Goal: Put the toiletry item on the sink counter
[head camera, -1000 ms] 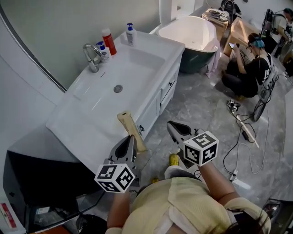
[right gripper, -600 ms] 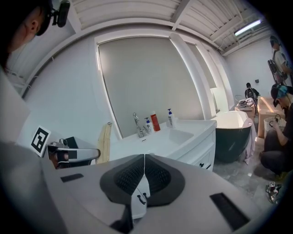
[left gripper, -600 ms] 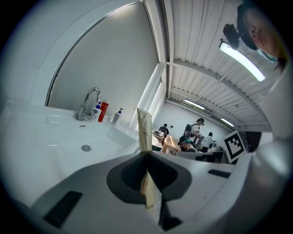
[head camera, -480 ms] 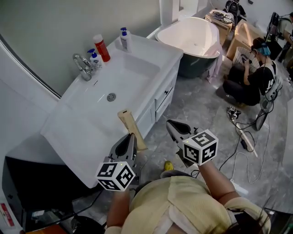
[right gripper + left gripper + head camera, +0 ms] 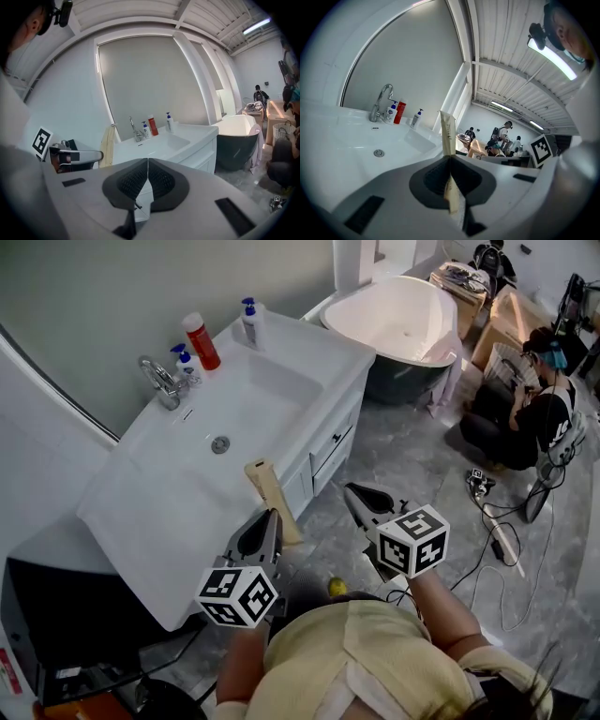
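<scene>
A flat beige toiletry tube [image 5: 273, 501] [image 5: 448, 133] sticks up from my left gripper [image 5: 260, 532] [image 5: 449, 161], whose jaws are shut on its lower part. The tube hangs in front of the white sink counter [image 5: 159, 512], near its front edge. In the right gripper view the tube [image 5: 108, 146] shows at the left. My right gripper [image 5: 367, 500] [image 5: 147, 164] is shut with nothing between its jaws, out over the floor to the right of the counter.
At the back of the basin stand a chrome tap [image 5: 159, 382], a red bottle [image 5: 201, 341] and two white pump bottles [image 5: 248, 322]. A white bathtub [image 5: 403, 315] lies beyond the counter. A crouching person [image 5: 530, 413] and cables [image 5: 502, 540] occupy the floor at right.
The view has shifted slightly; the counter and bottles slid left in the head view. Both grippers keep their poses, the left still holding the tube.
</scene>
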